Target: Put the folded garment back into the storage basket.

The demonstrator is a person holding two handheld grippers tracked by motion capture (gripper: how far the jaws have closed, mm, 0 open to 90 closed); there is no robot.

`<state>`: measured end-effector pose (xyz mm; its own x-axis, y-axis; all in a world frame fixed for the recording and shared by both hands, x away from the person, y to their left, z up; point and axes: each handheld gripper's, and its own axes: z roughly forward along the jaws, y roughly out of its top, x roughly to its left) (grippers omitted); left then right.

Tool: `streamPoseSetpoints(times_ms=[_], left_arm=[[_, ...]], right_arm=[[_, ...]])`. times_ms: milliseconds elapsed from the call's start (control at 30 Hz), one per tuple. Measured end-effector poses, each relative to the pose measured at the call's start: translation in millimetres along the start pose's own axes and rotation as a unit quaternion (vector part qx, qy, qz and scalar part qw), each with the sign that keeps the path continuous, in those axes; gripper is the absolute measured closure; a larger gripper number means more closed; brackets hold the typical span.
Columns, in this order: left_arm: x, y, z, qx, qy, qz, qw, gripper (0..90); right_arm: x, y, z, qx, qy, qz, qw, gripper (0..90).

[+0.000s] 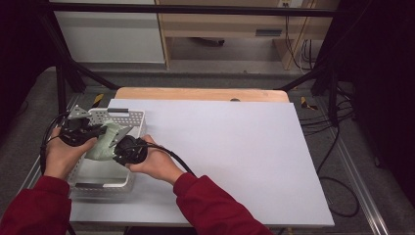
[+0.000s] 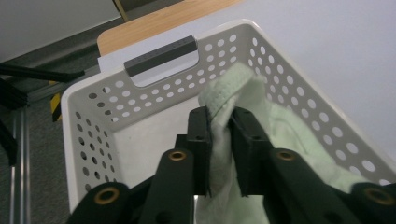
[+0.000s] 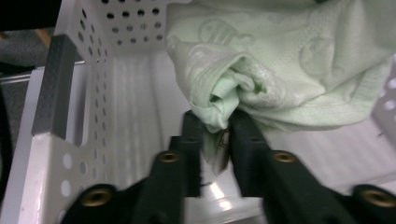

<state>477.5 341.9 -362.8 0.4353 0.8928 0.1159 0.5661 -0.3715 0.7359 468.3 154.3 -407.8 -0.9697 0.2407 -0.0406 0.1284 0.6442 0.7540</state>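
Bunching in soft folds, a pale green embossed cloth [image 1: 102, 145] hangs over the white perforated basket [image 1: 128, 117] at the surface's front left corner, both hand-held grippers [image 2: 219, 128] [image 3: 215, 133] clamped on it.

No words, labels, brands or numbers can be read anywhere; the pale green cloth [image 3: 280, 60] carries only faint woven figures.

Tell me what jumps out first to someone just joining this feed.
The pale green embossed cloth stands out first, bunched over the white perforated plastic basket at the table's left edge. Both hand-held tongs meet there: the left tongs have a fold of cloth between their jaws, and the right tongs sit at its rolled edge.
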Motion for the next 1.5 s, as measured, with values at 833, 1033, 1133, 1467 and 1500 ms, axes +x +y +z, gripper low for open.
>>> streamPoseSetpoints(times_ms=[833, 1033, 1133, 1467, 1500], left_arm=[[-65.0, 0.9, -49.0, -0.091, 0.057, -0.029, 0.9938, 20.2], [-85.4, -4.8, -43.9, -0.100, 0.038, -0.035, 0.9936, 16.8], [-88.5, -2.8, -43.7, -0.101, 0.026, -0.040, 0.9938, 15.0], [-86.9, -15.8, -58.5, -0.114, 0.014, -0.058, 0.9916, 12.5], [-87.0, -15.6, -60.0, -0.116, 0.014, -0.056, 0.9916, 12.4]], right_arm=[[-8.8, -23.2, -117.0, -0.087, -0.082, 0.056, 0.9913, 20.4], [-18.6, -31.4, -140.5, -0.112, -0.099, 0.066, 0.9866, 14.0], [-23.0, -34.0, -144.4, -0.110, -0.110, 0.070, 0.9853, 13.6], [-33.2, -42.1, -159.8, -0.119, -0.140, 0.079, 0.9798, 7.7], [-34.0, -42.9, -162.3, -0.121, -0.142, 0.081, 0.9791, 7.5]])
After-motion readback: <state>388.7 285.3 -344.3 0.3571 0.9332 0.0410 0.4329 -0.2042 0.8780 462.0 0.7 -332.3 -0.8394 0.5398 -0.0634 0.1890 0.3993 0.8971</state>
